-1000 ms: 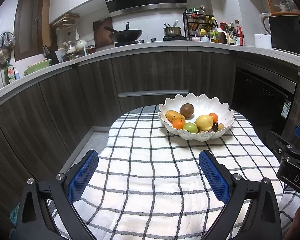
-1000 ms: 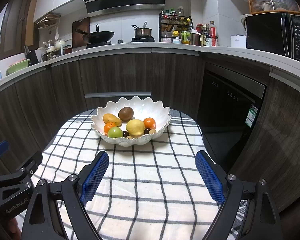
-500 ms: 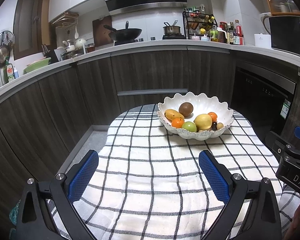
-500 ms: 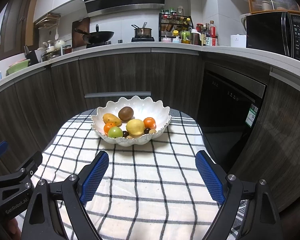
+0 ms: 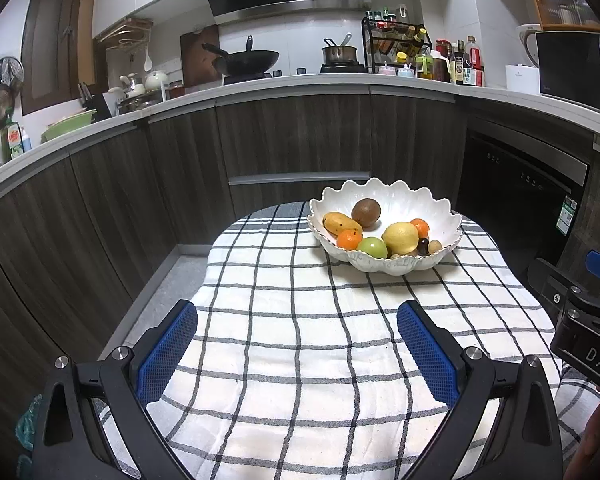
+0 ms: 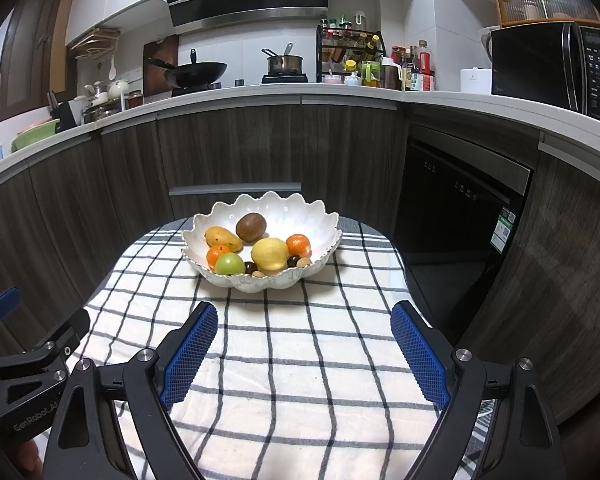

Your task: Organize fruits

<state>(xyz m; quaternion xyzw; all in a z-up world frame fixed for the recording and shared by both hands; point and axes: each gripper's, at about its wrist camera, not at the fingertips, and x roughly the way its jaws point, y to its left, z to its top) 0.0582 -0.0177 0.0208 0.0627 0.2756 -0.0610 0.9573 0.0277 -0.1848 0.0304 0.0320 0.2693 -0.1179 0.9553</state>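
A white scalloped bowl (image 5: 440,216) (image 6: 292,216) stands at the far end of a checked cloth. It holds a brown kiwi (image 5: 366,212) (image 6: 251,227), a mango (image 5: 341,223) (image 6: 222,238), a lemon (image 5: 400,237) (image 6: 269,254), two oranges (image 5: 349,239) (image 6: 298,245), a green apple (image 5: 371,247) (image 6: 230,264) and small dark and tan fruits. My left gripper (image 5: 298,350) is open and empty, well short of the bowl. My right gripper (image 6: 304,350) is open and empty too, in front of the bowl.
The checked cloth (image 5: 300,320) (image 6: 284,344) covers a small table. Dark wood cabinets (image 6: 236,148) and a black dishwasher (image 6: 460,216) curve around behind it. The counter carries a wok (image 6: 198,70), pot, spice rack and microwave (image 6: 552,68). Each gripper shows at the other's view edge.
The left view has shifted slightly, so the bowl sits a little further left. The right gripper has not moved. Both stay open.
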